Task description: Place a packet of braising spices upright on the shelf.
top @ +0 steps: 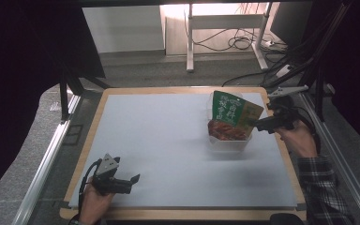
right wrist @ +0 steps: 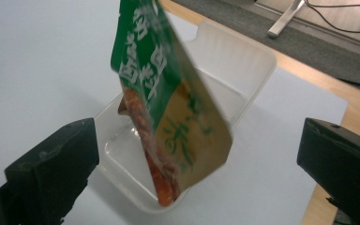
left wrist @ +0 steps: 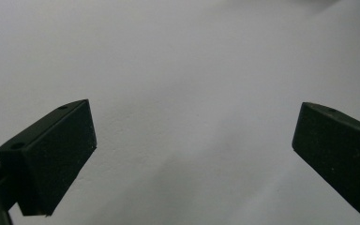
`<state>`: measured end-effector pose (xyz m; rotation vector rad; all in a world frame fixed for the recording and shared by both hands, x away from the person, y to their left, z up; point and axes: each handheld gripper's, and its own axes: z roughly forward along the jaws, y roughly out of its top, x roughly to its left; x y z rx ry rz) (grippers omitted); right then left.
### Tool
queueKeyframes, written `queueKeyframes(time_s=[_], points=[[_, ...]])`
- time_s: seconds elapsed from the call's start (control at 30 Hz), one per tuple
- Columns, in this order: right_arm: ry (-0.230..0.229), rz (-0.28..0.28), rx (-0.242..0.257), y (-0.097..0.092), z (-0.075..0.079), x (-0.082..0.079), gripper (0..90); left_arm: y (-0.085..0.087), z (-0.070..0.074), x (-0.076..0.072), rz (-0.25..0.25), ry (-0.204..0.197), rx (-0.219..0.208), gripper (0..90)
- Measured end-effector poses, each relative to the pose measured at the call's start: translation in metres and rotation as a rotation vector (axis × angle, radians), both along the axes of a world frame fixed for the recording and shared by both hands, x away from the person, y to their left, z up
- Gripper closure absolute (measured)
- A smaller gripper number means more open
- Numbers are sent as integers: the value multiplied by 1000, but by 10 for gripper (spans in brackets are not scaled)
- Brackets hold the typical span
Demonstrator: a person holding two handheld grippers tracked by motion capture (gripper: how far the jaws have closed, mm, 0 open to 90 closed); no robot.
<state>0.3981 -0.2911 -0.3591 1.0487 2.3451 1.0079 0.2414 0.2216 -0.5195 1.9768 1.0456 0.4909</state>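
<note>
A green and tan snack packet (top: 229,112) with red food printed low on it stands tilted in a shallow translucent white container (top: 228,142) at the table's right. In the right gripper view the packet (right wrist: 168,93) leans edge-on in the container (right wrist: 243,61). My right gripper (top: 258,125) is just right of the packet, open; in its own view (right wrist: 197,145) both pads stand well clear of the packet. My left gripper (top: 135,179) rests near the front left of the table, open (left wrist: 194,140), with nothing between its jaws.
A pale grey mat (top: 168,140) covers the wooden table (top: 178,89). Metal rails (top: 47,159) run along both sides. Behind the table, desk legs and cables (top: 234,42) lie on the floor. The table's right edge (right wrist: 356,108) is close to my right gripper.
</note>
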Motion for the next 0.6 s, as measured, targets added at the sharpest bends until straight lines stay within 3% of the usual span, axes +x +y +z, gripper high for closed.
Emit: queueKeyframes(time_s=[0.33, 0.6], points=[[6, -26, 86, -18, -27, -24, 0, -1, 0, 0, 0, 2, -1, 0], [-13, -24, 110, -18, -34, -40, 0, -1, 0, 0, 0, 1, 0, 0]])
